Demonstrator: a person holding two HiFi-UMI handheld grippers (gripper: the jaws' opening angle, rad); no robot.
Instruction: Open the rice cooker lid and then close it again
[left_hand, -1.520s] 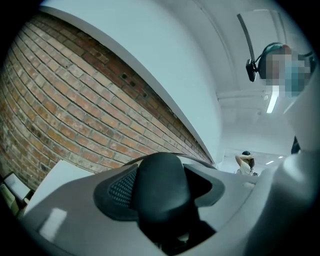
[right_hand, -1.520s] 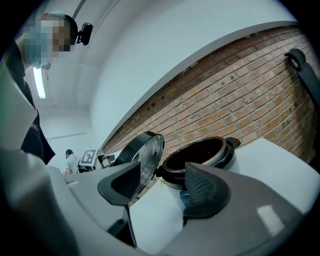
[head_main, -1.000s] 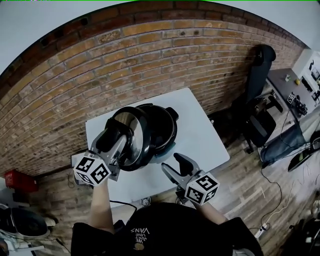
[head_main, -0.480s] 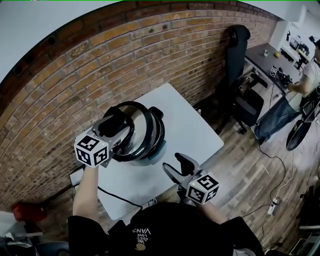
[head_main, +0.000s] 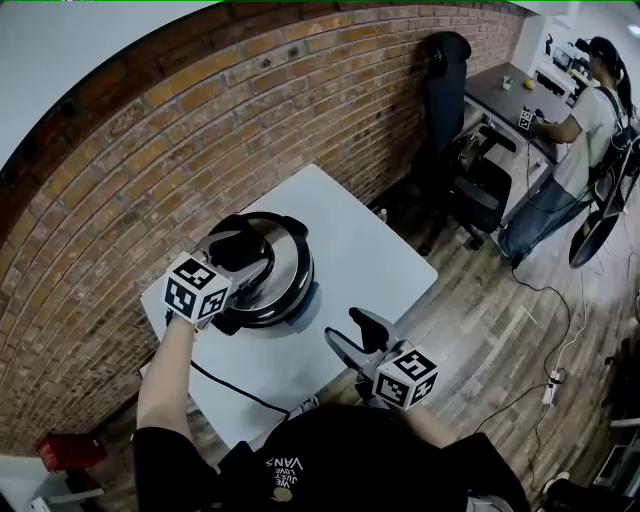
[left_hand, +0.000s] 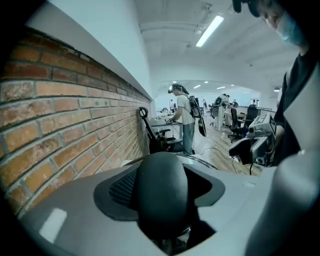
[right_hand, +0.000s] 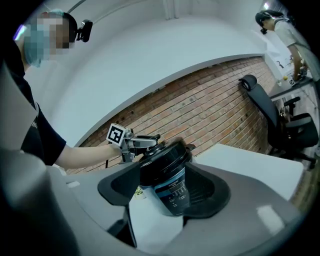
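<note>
The black rice cooker (head_main: 285, 300) stands on the white table (head_main: 370, 255), close to the brick wall. Its round lid (head_main: 285, 262) now lies over the pot, still a little tilted in the right gripper view, where the cooker (right_hand: 167, 175) shows its blue control panel. My left gripper (head_main: 243, 255) is shut on the lid's black handle (left_hand: 162, 190), which fills the space between its jaws. My right gripper (head_main: 352, 335) hovers open over the table's front edge, apart from the cooker, with nothing held.
A black power cable (head_main: 225, 385) runs across the table's near left part. An office chair (head_main: 460, 150) stands right of the table on the wooden floor. A person (head_main: 585, 120) stands at a desk at the far right.
The left gripper has swung the lid from upright beside the pot down onto the pot's top. The right gripper has hardly moved. The head camera's view has turned.
</note>
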